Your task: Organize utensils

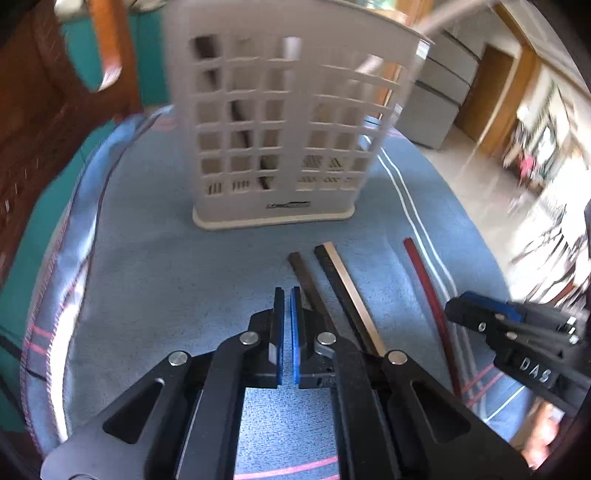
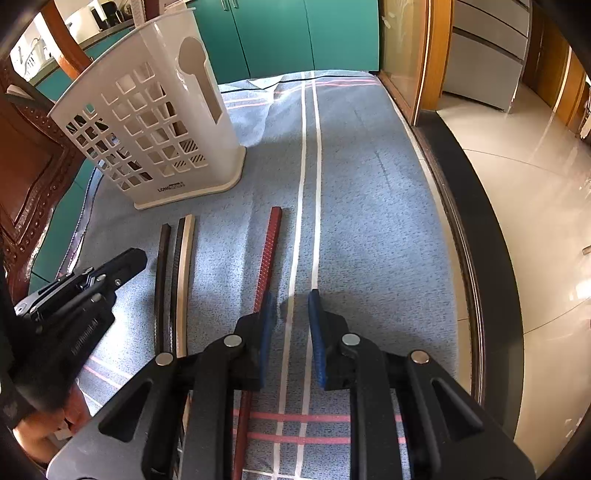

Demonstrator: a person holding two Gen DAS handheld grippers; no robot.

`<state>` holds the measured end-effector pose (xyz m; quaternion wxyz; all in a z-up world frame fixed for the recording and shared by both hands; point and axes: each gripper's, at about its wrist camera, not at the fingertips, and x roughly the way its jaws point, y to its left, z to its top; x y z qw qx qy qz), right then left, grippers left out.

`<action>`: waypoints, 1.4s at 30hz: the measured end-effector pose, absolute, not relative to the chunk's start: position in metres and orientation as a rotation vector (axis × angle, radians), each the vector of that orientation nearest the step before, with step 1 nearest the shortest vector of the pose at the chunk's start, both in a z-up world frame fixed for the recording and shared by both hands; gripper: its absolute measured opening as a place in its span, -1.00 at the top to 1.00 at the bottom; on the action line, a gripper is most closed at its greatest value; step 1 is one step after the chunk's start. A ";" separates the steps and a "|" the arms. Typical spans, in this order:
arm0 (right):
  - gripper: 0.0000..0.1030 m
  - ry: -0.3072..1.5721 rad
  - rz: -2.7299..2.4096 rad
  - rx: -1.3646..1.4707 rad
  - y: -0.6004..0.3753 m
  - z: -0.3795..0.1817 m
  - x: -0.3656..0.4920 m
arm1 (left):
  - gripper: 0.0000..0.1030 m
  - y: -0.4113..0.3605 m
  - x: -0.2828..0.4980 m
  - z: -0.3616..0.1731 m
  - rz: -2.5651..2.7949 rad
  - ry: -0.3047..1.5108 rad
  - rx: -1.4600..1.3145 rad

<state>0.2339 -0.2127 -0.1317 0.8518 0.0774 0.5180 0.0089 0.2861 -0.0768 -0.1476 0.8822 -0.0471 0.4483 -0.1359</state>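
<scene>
A white slotted utensil holder (image 1: 280, 129) (image 2: 155, 129) stands upright on the blue cloth, with dark sticks inside it. In front of it lie a dark brown chopstick (image 1: 308, 284) (image 2: 161, 280), a black-and-beige chopstick (image 1: 349, 291) (image 2: 183, 280) and a red chopstick (image 1: 430, 302) (image 2: 266, 254). My left gripper (image 1: 287, 295) is nearly shut and empty, just left of the brown chopstick; it also shows in the right wrist view (image 2: 129, 260). My right gripper (image 2: 290, 299) is open and empty, just right of the red chopstick; it also shows in the left wrist view (image 1: 461, 302).
The blue cloth (image 2: 369, 221) with white and pink stripes covers the table. A carved wooden chair (image 2: 26, 177) stands at the left. The table's right edge (image 2: 461, 240) drops to a tiled floor. Teal cabinets (image 2: 288, 33) stand behind.
</scene>
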 end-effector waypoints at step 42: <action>0.50 1.064 0.013 0.095 -0.200 -0.130 0.240 | 0.52 -0.083 0.290 -0.152 -0.360 0.995 -0.201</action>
